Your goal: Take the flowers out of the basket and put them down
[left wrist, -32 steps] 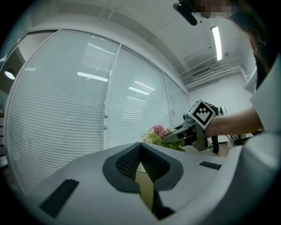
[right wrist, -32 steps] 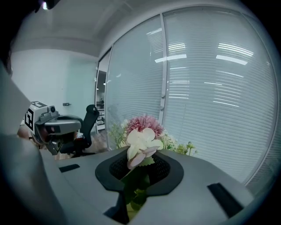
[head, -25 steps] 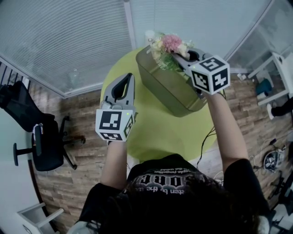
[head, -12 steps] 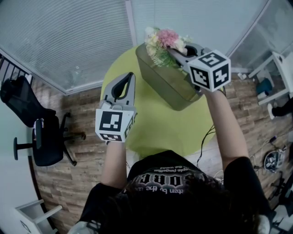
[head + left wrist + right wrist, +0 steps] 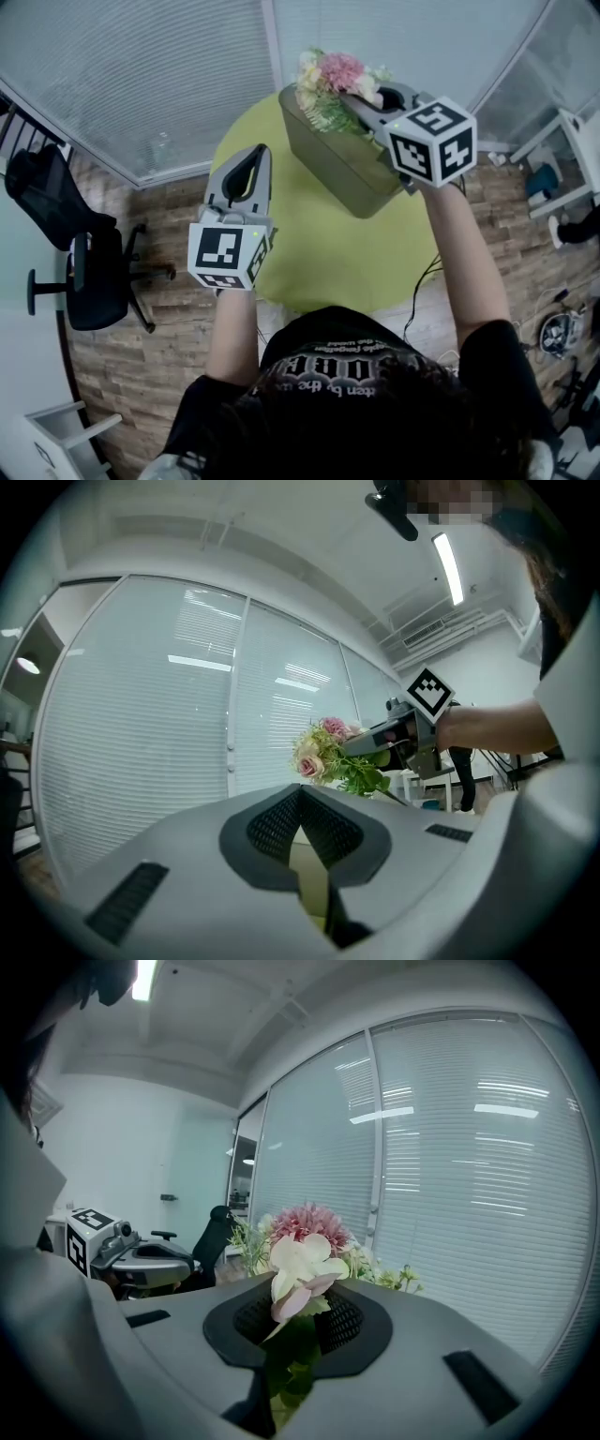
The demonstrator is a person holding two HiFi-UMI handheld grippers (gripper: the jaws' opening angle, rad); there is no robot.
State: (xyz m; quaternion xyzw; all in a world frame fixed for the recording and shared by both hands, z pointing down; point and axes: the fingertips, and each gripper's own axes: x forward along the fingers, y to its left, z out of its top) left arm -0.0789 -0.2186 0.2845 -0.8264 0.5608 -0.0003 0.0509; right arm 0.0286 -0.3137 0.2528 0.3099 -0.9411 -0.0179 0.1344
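My right gripper (image 5: 351,97) is clamped on the bunch of pink, cream and white flowers with green leaves (image 5: 330,79). In the right gripper view the green stems sit between the two jaws and the blossoms stand up just beyond the tips. The bunch is at the 12 o'clock end of the olive-green rectangular basket (image 5: 339,167), above its far rim. I cannot tell if the stem ends are free of the basket's inside.

The basket stands at an angle on the round lime-green table (image 5: 323,258), running from 12 o'clock toward 3 o'clock, and its far end reaches almost to the table's edge there.

My left gripper (image 5: 257,150) has its jaws together with nothing between them. It hovers over the table's edge at about 9 o'clock, well apart from the basket and pointing toward 12 o'clock.

The open room is the table's middle and its near half, from 4 o'clock round to 8 o'clock, where the green top is bare. Beyond 12 o'clock the white window blinds (image 5: 141,84) stand close behind the table. A black office chair (image 5: 94,281) stands on the wooden floor (image 5: 169,309) at 9 o'clock, away from the table.
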